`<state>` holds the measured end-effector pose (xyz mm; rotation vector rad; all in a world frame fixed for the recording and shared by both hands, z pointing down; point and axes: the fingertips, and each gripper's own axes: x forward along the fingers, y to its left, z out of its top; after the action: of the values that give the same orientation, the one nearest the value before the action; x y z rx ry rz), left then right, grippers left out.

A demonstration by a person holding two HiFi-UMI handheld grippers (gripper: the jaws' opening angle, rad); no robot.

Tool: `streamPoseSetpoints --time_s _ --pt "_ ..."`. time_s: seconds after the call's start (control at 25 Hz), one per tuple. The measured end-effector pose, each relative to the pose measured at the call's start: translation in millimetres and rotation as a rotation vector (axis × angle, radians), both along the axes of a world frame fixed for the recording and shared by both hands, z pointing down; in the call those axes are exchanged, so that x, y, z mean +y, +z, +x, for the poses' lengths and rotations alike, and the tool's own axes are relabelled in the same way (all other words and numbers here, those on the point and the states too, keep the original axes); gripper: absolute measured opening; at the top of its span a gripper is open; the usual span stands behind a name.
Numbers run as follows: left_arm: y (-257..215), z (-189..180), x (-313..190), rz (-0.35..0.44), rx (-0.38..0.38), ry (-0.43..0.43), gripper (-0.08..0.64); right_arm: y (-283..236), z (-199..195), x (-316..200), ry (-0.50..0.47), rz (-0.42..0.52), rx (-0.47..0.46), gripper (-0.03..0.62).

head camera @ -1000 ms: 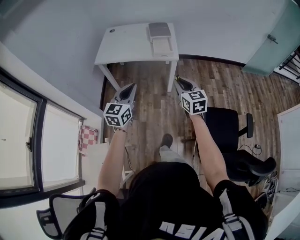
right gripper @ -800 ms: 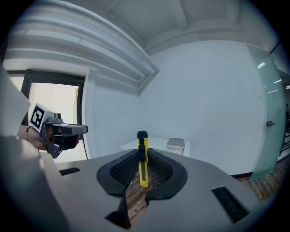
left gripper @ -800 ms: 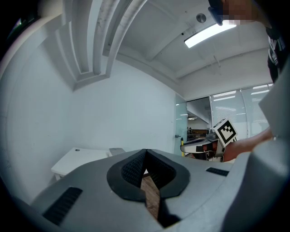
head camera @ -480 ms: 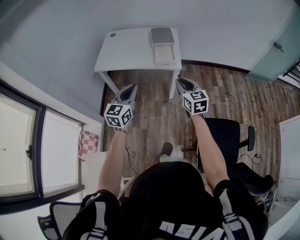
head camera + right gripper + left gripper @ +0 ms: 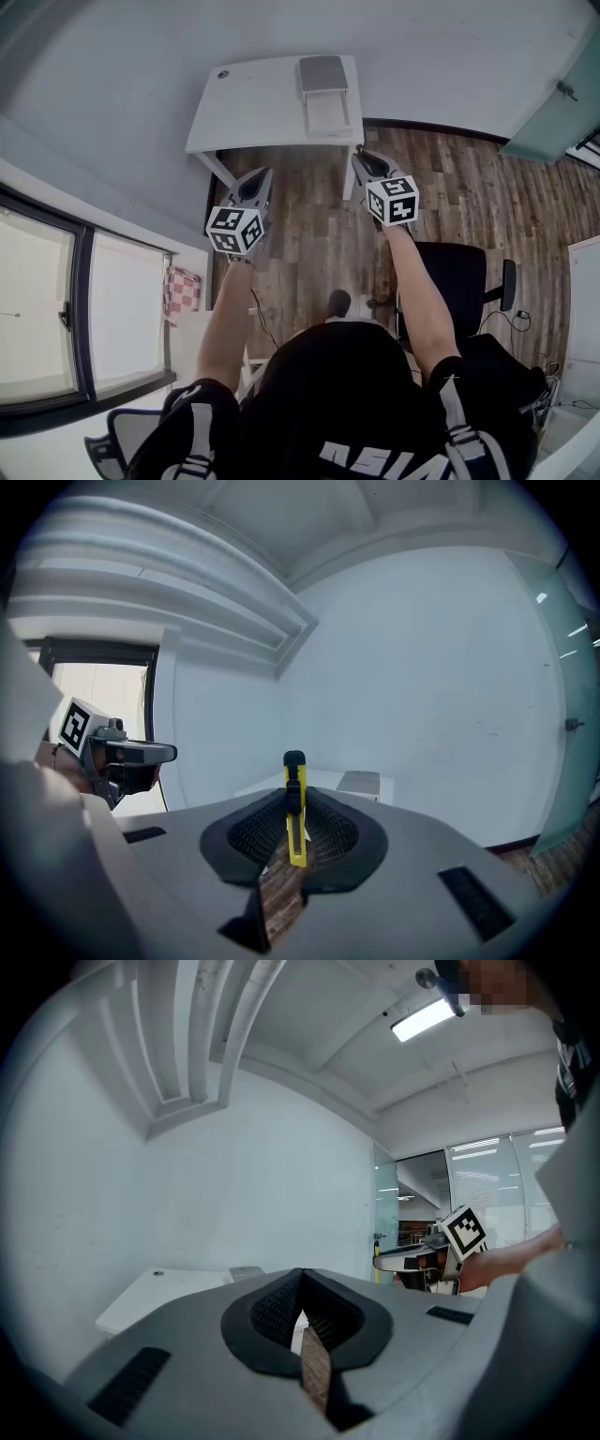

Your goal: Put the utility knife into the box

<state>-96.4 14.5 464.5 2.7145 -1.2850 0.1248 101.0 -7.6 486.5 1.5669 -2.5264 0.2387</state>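
Note:
My right gripper (image 5: pixel 293 803) is shut on a yellow utility knife (image 5: pixel 295 810) with a black slider, which stands upright between the pads. In the head view the right gripper (image 5: pixel 360 160) hangs over the wood floor, just short of the white table (image 5: pixel 253 103). An open box (image 5: pixel 324 92) with a grey lid lies at the table's right end; it shows beyond the knife as the box (image 5: pixel 358 782). My left gripper (image 5: pixel 260 178) is level with the right one, short of the table's front edge. The left gripper (image 5: pixel 302 1283) is shut with nothing in it.
A black office chair (image 5: pixel 459 272) stands behind my right arm. A window (image 5: pixel 56 309) and a red checked cloth (image 5: pixel 185 291) are at the left wall. A glass door (image 5: pixel 562 103) is at the far right. A small round thing (image 5: pixel 222 73) sits on the table's far left corner.
The table and box have come lower and closer in the head view as the person steps towards them. Both grippers keep their pose, the right still holding the knife.

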Motion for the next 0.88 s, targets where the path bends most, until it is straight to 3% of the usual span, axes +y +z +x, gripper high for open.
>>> streamPoseSetpoints --time_s 0.48,0.88 --pt "1.0 35.4 -23.7 -0.001 -0.013 0.013 0.025 4.5 35.8 -20.1 0.007 -0.006 -0.009 0.074" --pt "-1.5 43.2 -39.6 0.003 -0.019 0.016 0.025 4.8 40.5 -32.0 0.002 -0.009 -0.02 0.074"
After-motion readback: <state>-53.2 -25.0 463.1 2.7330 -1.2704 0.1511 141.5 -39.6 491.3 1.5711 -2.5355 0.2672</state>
